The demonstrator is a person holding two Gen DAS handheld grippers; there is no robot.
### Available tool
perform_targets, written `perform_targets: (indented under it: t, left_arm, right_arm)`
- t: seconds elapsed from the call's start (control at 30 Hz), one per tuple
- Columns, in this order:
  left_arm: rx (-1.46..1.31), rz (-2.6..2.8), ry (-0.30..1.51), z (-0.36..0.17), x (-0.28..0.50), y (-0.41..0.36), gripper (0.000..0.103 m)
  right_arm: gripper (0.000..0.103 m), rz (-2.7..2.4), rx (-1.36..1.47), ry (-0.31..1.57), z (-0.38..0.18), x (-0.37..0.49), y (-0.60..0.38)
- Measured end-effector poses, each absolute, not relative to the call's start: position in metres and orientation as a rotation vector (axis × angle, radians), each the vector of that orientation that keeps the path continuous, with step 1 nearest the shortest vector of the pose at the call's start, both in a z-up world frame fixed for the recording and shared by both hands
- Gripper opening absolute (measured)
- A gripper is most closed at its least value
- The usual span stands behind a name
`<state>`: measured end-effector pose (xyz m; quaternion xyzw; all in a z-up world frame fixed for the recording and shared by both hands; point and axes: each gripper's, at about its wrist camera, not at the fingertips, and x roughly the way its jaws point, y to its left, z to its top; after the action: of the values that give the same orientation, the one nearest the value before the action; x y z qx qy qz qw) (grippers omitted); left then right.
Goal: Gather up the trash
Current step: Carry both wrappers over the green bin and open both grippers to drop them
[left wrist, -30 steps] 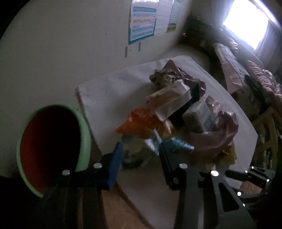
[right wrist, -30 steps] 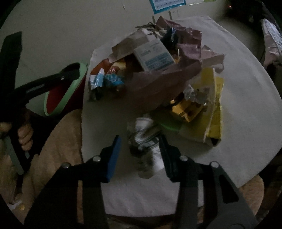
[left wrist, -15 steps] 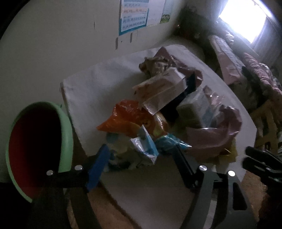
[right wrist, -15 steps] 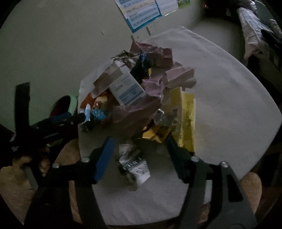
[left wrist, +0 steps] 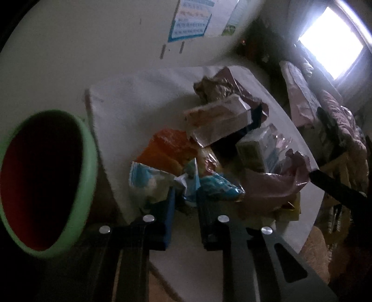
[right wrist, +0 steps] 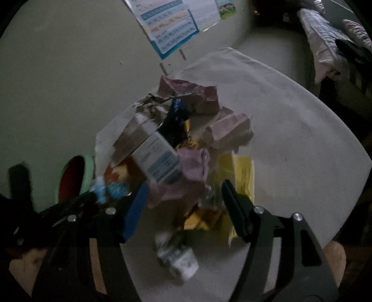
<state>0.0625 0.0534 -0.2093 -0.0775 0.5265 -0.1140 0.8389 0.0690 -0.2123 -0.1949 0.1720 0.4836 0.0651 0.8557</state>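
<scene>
Where the left wrist view opens, we see our left gripper at the lower centre of the frame, its fingers drawn close together on a crumpled blue-and-white wrapper at the near edge of the trash pile. The pile lies across the middle of the frame on a white table. In it we make out an orange packet, a pale carton lying tilted on top, a pink plastic bag at the right, and brown crumpled paper at the far end. A green bin with a red inside fills the lower left, just beside the table's edge. A poster hangs on the wall at the top, and a bright window sits in the upper right.

In the right wrist view, our right gripper holds its fingers wide apart in the lower half of the frame, clamped on nothing. Between and below them lies a crumpled white wrapper, blurred, on the bare table. The pile sits in the centre, with a white-and-blue box, a yellow sheet at its right and a pink bag in the middle. At the lower left we see the left gripper reaching the pile's edge, and the green bin just behind it.
</scene>
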Motion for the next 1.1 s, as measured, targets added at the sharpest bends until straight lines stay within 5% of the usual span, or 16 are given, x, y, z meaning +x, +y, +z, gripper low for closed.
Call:
perform_targets:
  t: [0.07, 0.23, 0.67, 1.1]
  left_arm:
    - [-0.156, -0.235, 1.087, -0.201, 0.057, 0.057, 0.015]
    - [-0.16, -0.233, 1.033, -0.181, 0.046, 0.072, 0.015]
    - [-0.138, -0.027, 0.89, -0.155, 0.039, 0.14, 0.016]
    - [-0.237, 0.161, 0.923, -0.181, 0.039, 0.24, 0.016]
  right_arm:
    - [0.063, 0.121, 0.36, 1.03, -0.2, 0.078, -0.212]
    - [0.019, 0.105, 0.368, 1.03, -0.199, 0.076, -0.216]
    - [0.018, 0.168, 0.292, 0.807, -0.099, 0.057, -0.19]
    - [0.018, 0.452, 0.142, 0.865, -0.119, 0.119, -0.006]
